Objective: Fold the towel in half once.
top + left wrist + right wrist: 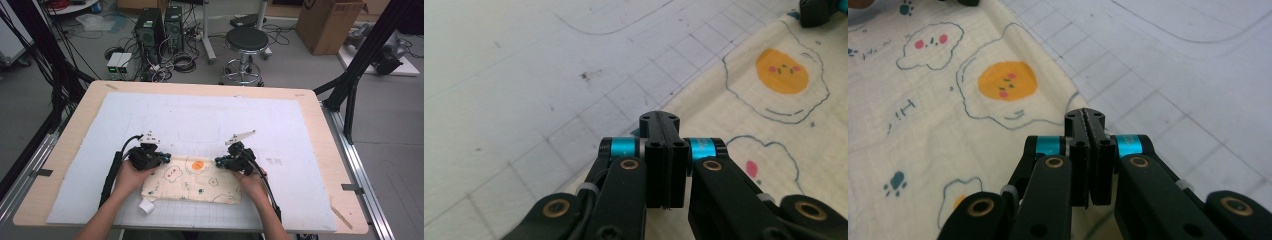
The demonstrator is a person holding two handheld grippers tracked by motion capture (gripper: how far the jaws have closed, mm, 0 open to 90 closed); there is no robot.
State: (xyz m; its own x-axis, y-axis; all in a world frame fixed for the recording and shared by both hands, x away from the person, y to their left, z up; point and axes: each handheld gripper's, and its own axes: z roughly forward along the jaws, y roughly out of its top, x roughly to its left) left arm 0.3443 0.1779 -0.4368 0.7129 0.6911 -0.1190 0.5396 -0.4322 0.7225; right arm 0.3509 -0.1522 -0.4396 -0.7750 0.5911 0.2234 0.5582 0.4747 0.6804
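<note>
**Two claws, one cloth**

We counted one cloth on the desk, a cream rectangle printed with fried-egg and cloud figures and small paw marks, and we took it as our landmark. It lay flat on the one pale gridded mat that covered most of the desk, toward the person's edge. One small white tag sat just off the cloth's near left corner.

We saw two claws. The left claw was at the cloth's far left corner, and the right claw at its far right corner, with the orange yolk on the cloth's far edge between them. In the left gripper view, the left claw had its jaws pressed together, their tips right at the cloth's edge; we could not tell whether any fabric was pinched between them. In the right gripper view, the right claw likewise had its jaws together at the cloth's border, and again we could not tell whether it was gripped.

Two hands held the claws, one on each side of the cloth. Beyond the desk, on the floor, we counted one round black stool and two dark computer towers.
</note>
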